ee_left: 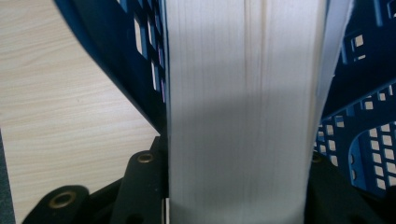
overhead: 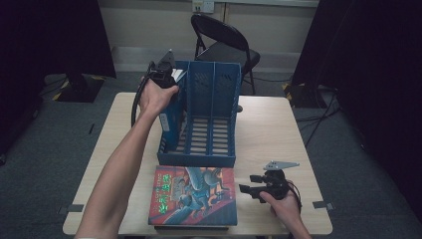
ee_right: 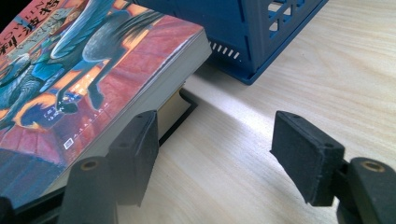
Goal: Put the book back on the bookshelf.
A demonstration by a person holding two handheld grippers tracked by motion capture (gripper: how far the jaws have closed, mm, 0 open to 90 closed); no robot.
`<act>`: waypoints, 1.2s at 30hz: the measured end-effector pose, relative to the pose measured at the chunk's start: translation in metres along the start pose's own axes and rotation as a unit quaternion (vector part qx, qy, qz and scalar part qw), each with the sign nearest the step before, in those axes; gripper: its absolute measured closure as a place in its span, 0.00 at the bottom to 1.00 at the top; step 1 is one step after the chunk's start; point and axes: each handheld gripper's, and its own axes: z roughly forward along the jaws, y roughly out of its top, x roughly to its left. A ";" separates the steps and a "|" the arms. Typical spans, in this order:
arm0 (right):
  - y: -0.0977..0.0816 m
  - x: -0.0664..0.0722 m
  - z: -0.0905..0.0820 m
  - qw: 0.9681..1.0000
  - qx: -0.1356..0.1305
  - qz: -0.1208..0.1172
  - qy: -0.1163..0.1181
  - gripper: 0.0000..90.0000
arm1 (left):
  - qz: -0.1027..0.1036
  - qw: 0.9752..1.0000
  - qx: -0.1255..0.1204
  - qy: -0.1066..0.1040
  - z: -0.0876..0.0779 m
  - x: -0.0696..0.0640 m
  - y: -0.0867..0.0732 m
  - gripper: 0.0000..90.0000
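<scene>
the left hand-held gripper (overhead: 161, 74) is raised over the leftmost compartment of the blue file rack (overhead: 214, 94), clamped on a thick book (ee_left: 243, 112) that stands on edge; in the left gripper view the pale page block runs straight up between the two black jaws, which press against it on both sides, with the rack's slotted blue walls close on either side of the pages. in the high view the book's blue cover (overhead: 169, 122) shows just below the person's left hand (overhead: 157, 97), inside that left compartment and against the rack's left wall, its lower part down between the walls; whether it rests on the rack's floor cannot be told. the rack stands near the middle of the light wooden counter (overhead: 268, 129), its open side toward the person, and its other two compartments show slatted floors. the right hand-held gripper (overhead: 251, 185) lies low at the near right of the counter, held by the right hand (overhead: 286, 206), jaws apart with nothing between them. in the right gripper view its left jaw stands just beside the edge of a second book with a red illustrated cover (ee_right: 79, 70), which lies flat on top of a dark book (ee_right: 175, 109) at the near edge of the counter, just in front of the rack. a black folding chair (overhead: 224, 42) stands beyond the counter.
</scene>
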 end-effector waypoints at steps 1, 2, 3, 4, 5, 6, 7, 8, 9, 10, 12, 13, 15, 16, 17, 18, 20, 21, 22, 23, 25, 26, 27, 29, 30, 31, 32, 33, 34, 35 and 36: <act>0.000 0.001 0.000 1.000 0.001 0.001 0.001 0.35 | -0.002 1.000 -0.001 0.003 0.000 -0.001 0.000 0.68; 0.000 0.001 0.000 1.000 0.001 -0.001 0.001 0.35 | -0.005 1.000 -0.002 0.005 0.000 -0.002 -0.001 0.68; 0.000 0.001 0.000 1.000 -0.001 -0.003 0.001 0.35 | -0.008 1.000 -0.004 0.008 0.000 -0.002 -0.001 0.68; 0.000 0.001 0.000 1.000 -0.001 -0.003 0.001 0.35 | -0.016 1.000 -0.006 0.008 0.000 -0.002 -0.001 0.68; 0.001 0.002 0.000 1.000 -0.001 -0.002 0.001 0.35 | -0.024 1.000 -0.011 0.009 0.001 -0.001 -0.001 0.68; 0.000 0.002 0.000 1.000 0.000 -0.003 0.001 0.35 | -0.028 0.999 -0.016 0.012 0.001 -0.001 -0.002 0.68; 0.000 0.002 0.000 1.000 0.000 -0.003 0.002 0.35 | -0.020 1.000 -0.014 0.015 0.001 -0.002 -0.002 0.68; 0.000 0.001 0.000 1.000 0.000 -0.003 0.004 0.35 | -0.011 1.000 -0.008 0.009 0.001 -0.002 -0.002 0.67; 0.000 0.001 0.000 1.000 0.000 -0.003 0.003 0.35 | -0.016 1.000 -0.005 -0.005 0.000 0.000 -0.002 0.67; 0.000 0.001 0.000 1.000 0.002 -0.001 0.004 0.35 | -0.027 0.999 -0.008 -0.019 -0.001 0.003 -0.003 0.66; 0.000 0.000 0.001 1.000 0.003 -0.002 0.004 0.35 | -0.021 0.999 -0.010 -0.022 -0.001 0.004 -0.004 0.65; 0.000 0.001 0.001 1.000 0.003 -0.002 0.004 0.35 | -0.018 1.000 -0.011 -0.016 -0.001 0.003 -0.004 0.65; 0.000 0.001 0.001 1.000 0.005 -0.005 0.004 0.35 | -0.011 1.000 -0.014 -0.011 -0.001 0.002 -0.006 0.65; 0.000 0.001 0.001 1.000 0.004 -0.004 0.004 0.35 | -0.011 1.000 -0.014 -0.011 -0.001 0.002 -0.006 0.64; 0.000 0.002 0.001 1.000 0.006 -0.004 0.004 0.35 | -0.010 0.999 -0.019 -0.025 -0.002 0.005 -0.010 0.62; 0.000 0.002 0.001 1.000 0.005 -0.005 0.004 0.35 | -0.010 0.999 -0.021 -0.036 -0.002 0.006 -0.013 0.61; 0.000 0.002 0.002 1.000 0.005 -0.008 0.004 0.35 | 0.003 0.999 -0.027 -0.040 -0.002 0.006 -0.018 0.58; 0.000 0.002 0.002 1.000 0.005 -0.008 0.004 0.35 | 0.010 0.999 -0.030 -0.040 -0.002 0.007 -0.020 0.58; 0.000 0.003 0.002 1.000 0.006 -0.008 0.005 0.35 | 0.013 0.998 -0.035 -0.046 -0.003 0.008 -0.023 0.56; 0.000 0.003 0.002 1.000 0.007 -0.007 0.004 0.35 | 0.016 0.998 -0.042 -0.047 -0.003 0.009 -0.026 0.55; 0.001 0.003 0.002 1.000 0.006 -0.009 0.004 0.35 | 0.029 0.997 -0.056 -0.049 -0.004 0.009 -0.032 0.51; 0.001 0.003 0.002 1.000 0.006 -0.008 0.005 0.35 | 0.031 0.997 -0.061 -0.045 -0.005 0.010 -0.035 0.50; 0.001 0.003 0.002 1.000 0.006 -0.009 0.004 0.35 | 0.037 0.996 -0.069 -0.039 -0.005 0.010 -0.038 0.49; 0.001 0.003 0.003 1.000 0.006 -0.008 0.004 0.35 | 0.042 0.994 -0.087 -0.043 -0.007 0.014 -0.044 0.48; 0.001 0.003 0.003 1.000 0.007 -0.009 0.005 0.35 | 0.038 0.994 -0.094 -0.050 -0.008 0.016 -0.047 0.47; 0.001 0.003 0.003 1.000 0.007 -0.010 0.005 0.35 | 0.036 0.993 -0.096 -0.059 -0.008 0.018 -0.050 0.45; 0.001 0.003 0.003 1.000 0.008 -0.009 0.004 0.35 | 0.038 0.992 -0.099 -0.070 -0.008 0.019 -0.053 0.44; 0.001 0.003 0.004 1.000 0.008 -0.008 0.004 0.35 | 0.038 0.992 -0.099 -0.070 -0.008 0.019 -0.053 0.44; 0.001 0.003 0.004 1.000 0.008 -0.009 0.004 0.35 | 0.044 0.991 -0.109 -0.065 -0.009 0.019 -0.058 0.45; 0.001 0.003 0.004 1.000 0.008 -0.009 0.002 0.35 | 0.048 0.991 -0.113 -0.063 -0.009 0.018 -0.060 0.45; 0.001 0.003 0.004 1.000 0.009 -0.008 0.002 0.35 | 0.053 0.991 -0.114 -0.055 -0.009 0.018 -0.061 0.45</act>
